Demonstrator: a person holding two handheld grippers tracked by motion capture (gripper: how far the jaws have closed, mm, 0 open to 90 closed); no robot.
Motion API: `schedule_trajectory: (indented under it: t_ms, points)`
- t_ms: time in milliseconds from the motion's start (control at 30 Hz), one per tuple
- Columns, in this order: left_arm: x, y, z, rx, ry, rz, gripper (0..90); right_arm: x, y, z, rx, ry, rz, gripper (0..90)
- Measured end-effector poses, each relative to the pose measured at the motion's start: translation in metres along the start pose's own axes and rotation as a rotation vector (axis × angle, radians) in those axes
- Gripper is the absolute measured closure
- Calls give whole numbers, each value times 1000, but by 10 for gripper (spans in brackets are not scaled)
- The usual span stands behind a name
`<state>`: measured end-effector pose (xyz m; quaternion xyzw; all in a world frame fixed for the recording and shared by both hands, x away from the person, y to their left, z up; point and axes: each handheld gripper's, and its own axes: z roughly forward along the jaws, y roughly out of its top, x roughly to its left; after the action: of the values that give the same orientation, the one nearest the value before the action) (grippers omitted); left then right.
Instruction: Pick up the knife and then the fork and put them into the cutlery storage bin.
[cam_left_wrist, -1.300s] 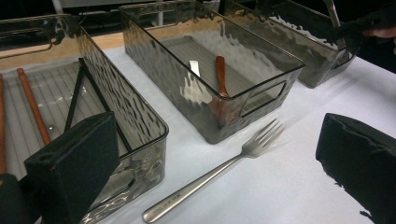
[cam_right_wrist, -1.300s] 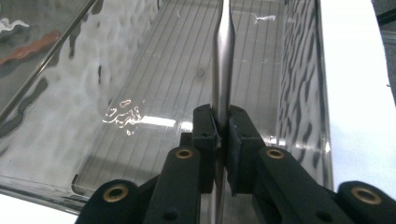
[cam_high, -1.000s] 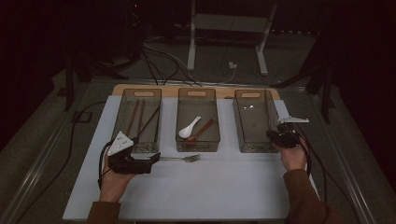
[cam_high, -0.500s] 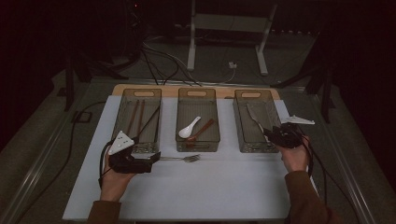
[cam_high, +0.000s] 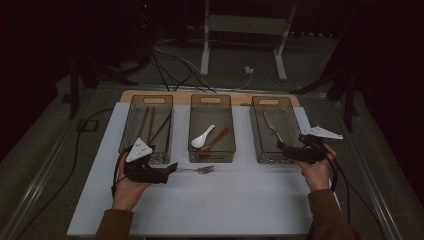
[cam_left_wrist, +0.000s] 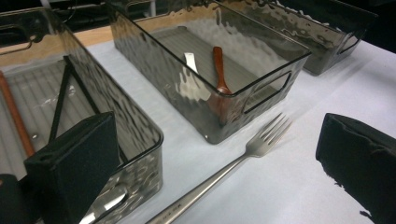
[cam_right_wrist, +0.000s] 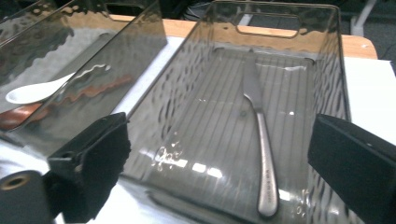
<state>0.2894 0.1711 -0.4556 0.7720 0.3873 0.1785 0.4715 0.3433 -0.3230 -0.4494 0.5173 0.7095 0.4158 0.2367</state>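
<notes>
Right gripper (cam_right_wrist: 219, 172) – jaws just opened wide, empty – faces the knife (cam_right_wrist: 259, 135) at 12 o'clock; left gripper (cam_left_wrist: 219, 172) open around the fork (cam_left_wrist: 224, 170).

Silver knife (cam_right_wrist: 259, 140), silver fork (cam_left_wrist: 243, 156), white spoon (cam_high: 202, 137), smoky grey ribbed bins (cam_high: 270, 102), white mat (cam_high: 240, 200).

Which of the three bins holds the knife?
The right bin, nearest the right gripper: a single metal knife lies in it. The middle bin holds two spoons; the left bin holds chopsticks.
</notes>
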Motion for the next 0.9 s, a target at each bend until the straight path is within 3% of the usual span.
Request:
schedule_trajectory:
  t_ms: [400, 633, 900]
  points:
    - [-5, 3, 14, 21, -27, 38, 7, 16, -15, -15, -21, 54, -34, 21]
    - [-6, 3, 25, 69, -70, 64, 8, 25, -23, -22, -29, 89, -55, 21]
    - [-8, 2, 38, 127, -86, 96, 8, 27, -34, -26, -17, 98, -71, 21]
